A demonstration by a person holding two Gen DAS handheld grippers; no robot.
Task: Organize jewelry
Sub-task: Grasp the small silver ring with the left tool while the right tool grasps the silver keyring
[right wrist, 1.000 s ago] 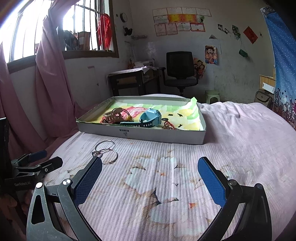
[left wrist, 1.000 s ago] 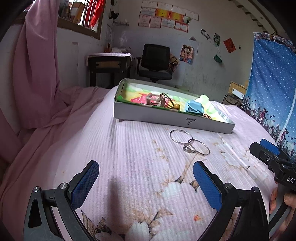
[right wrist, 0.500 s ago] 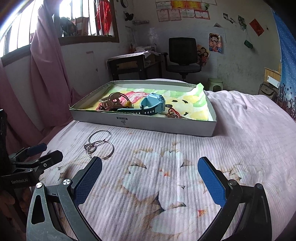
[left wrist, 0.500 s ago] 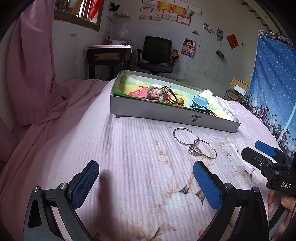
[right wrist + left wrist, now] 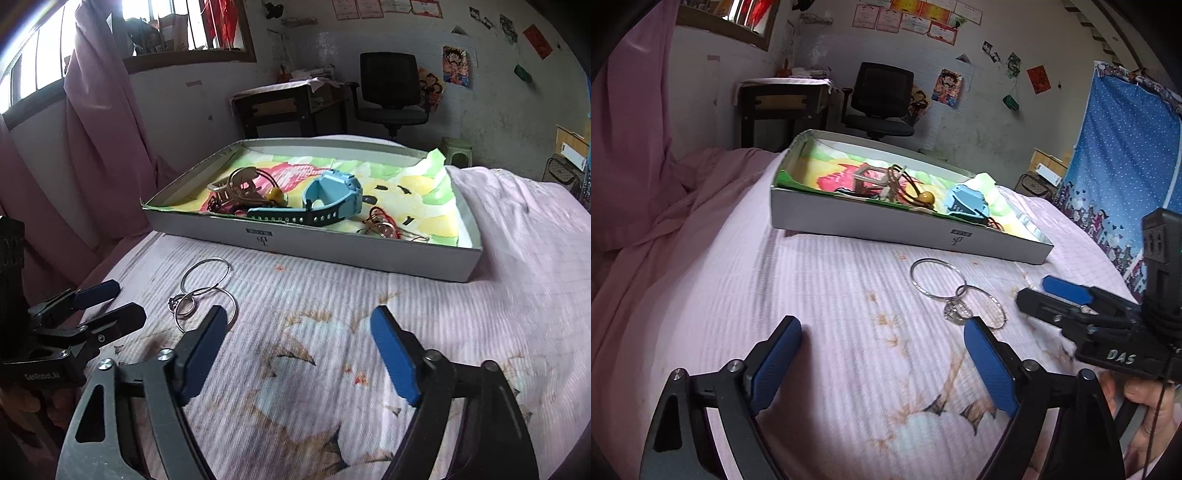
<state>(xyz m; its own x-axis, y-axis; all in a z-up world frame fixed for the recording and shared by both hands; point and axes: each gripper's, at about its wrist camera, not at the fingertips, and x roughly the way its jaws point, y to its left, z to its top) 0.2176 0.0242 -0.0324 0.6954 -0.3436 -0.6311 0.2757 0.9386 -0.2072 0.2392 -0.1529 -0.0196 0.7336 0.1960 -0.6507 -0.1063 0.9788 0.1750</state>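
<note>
With both grippers, left [image 5: 882,363] and right [image 5: 304,354], spread wide and empty, I'd pinch the ring [image 5: 956,312] beside the bangles [image 5: 932,278] on the bed [image 5: 775,295] gently.

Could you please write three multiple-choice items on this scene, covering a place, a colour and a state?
1. Where do the silver bangles lie?
A. in the box
B. on the bedspread before the box
C. on the chair

2. What colour is the watch in the box?
A. light blue
B. red
C. white

3. How is the right gripper?
A. shut on a bangle
B. shut and empty
C. open and empty

Key: 1 B, they rest on the pink bedspread outside the box wall; 2 A, its case and strap are light blue; 3 C, its pads are spread apart with nothing between them.
</note>
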